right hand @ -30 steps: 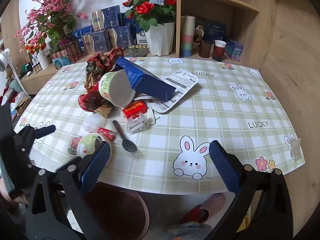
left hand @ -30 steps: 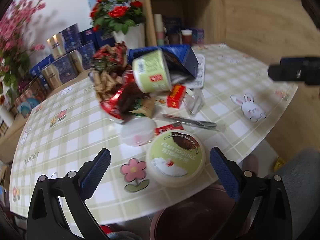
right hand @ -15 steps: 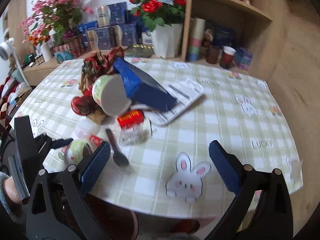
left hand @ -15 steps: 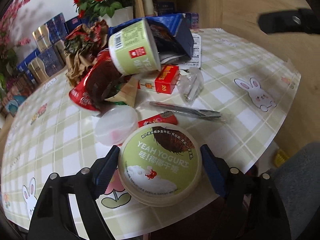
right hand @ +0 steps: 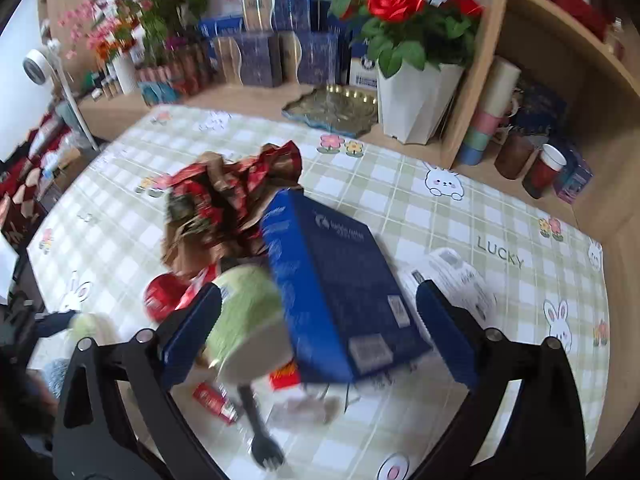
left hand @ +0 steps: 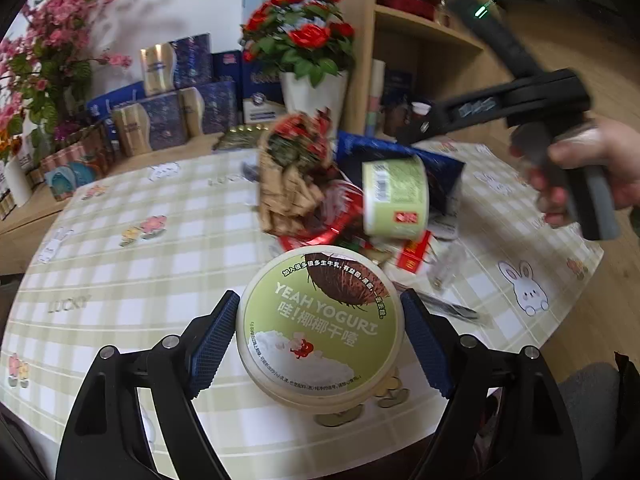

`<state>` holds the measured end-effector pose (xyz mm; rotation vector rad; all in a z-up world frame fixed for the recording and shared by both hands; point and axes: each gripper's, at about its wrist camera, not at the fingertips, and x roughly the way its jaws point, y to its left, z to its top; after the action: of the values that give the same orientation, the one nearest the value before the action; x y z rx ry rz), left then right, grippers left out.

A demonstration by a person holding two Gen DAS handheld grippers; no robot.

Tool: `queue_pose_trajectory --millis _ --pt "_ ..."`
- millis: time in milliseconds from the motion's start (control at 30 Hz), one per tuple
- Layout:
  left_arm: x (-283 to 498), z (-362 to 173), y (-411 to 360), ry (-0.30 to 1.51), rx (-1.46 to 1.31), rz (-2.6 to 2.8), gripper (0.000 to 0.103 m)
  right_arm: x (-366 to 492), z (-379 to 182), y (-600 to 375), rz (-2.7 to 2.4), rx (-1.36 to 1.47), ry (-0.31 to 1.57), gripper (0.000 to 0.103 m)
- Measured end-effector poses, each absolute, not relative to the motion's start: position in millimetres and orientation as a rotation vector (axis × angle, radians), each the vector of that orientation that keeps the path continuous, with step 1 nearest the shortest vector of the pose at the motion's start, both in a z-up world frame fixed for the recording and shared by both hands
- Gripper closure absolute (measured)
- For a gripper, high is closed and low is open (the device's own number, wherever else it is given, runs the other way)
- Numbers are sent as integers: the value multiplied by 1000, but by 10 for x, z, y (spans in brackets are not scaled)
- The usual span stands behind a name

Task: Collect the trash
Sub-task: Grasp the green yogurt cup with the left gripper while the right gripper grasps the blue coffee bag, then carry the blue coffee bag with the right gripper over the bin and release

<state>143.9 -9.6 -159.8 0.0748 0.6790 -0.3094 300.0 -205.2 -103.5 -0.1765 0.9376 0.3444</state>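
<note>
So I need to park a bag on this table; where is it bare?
Bare cloth left of the trash pile, and beyond the blue box around the LUCKY print. Crowded mid-table, near the black fork.

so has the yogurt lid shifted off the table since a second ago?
Yes. The yogurt lid lay on the tablecloth beside the printed pink flower; now it sits clamped in the left gripper, lifted above the table edge.

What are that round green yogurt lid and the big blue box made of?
The yogurt lid looks like smooth, slightly glossy plastic with a printed label and a pale moulded rim. The blue box seems to be printed cardboard: flat panels, sharp folded edges, matte finish.
</note>
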Motion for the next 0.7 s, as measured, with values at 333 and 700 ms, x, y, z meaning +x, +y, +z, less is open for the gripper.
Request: queue_pose_trajectory --millis 333,700 --pt "1449 -1531 203 649 34 -265 24 3609 -1463 -1925 314 -113 1190 31" --pt "1417 -1508 267 637 4 -256 24 3474 -1012 -2145 306 -91 1087 73"
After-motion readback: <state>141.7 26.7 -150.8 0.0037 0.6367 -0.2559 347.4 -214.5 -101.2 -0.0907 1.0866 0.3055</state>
